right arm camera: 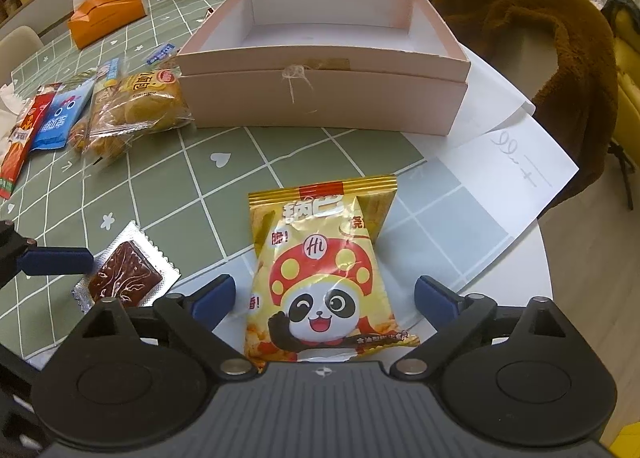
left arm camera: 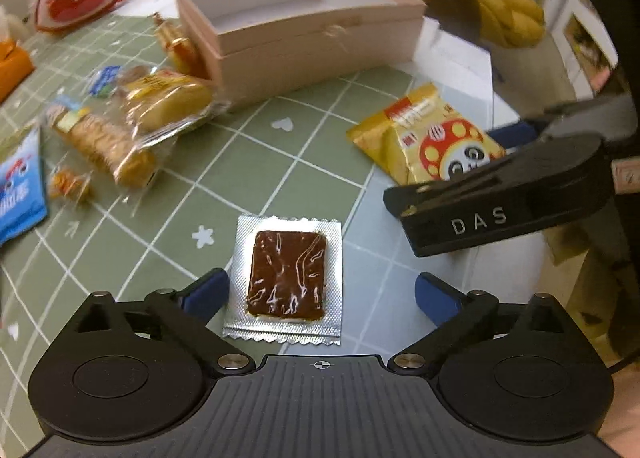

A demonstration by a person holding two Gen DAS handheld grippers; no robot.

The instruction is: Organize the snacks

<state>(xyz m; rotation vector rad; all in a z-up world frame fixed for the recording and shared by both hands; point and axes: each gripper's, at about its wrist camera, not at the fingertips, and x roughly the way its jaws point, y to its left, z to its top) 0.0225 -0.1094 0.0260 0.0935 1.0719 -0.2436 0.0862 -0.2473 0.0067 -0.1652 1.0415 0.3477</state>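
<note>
- Chocolate wafer pack [left arm camera: 287, 278] lies flat on the table in front of the pink box [left arm camera: 304, 42], between the left gripper [left arm camera: 320, 294]'s spread fingers, untouched.
- Panda snack bag [right arm camera: 320, 278] sits nearer the box's right end, between the right gripper [right arm camera: 324, 298]'s wide-apart fingers.

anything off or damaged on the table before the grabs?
Nothing spilled or torn. Oddities: the pink cardboard box has a scrap of frayed clear tape on its front wall, and a loose white paper sheet with handwriting overhangs the table edge. Both grippers' jaws stand open.
</note>
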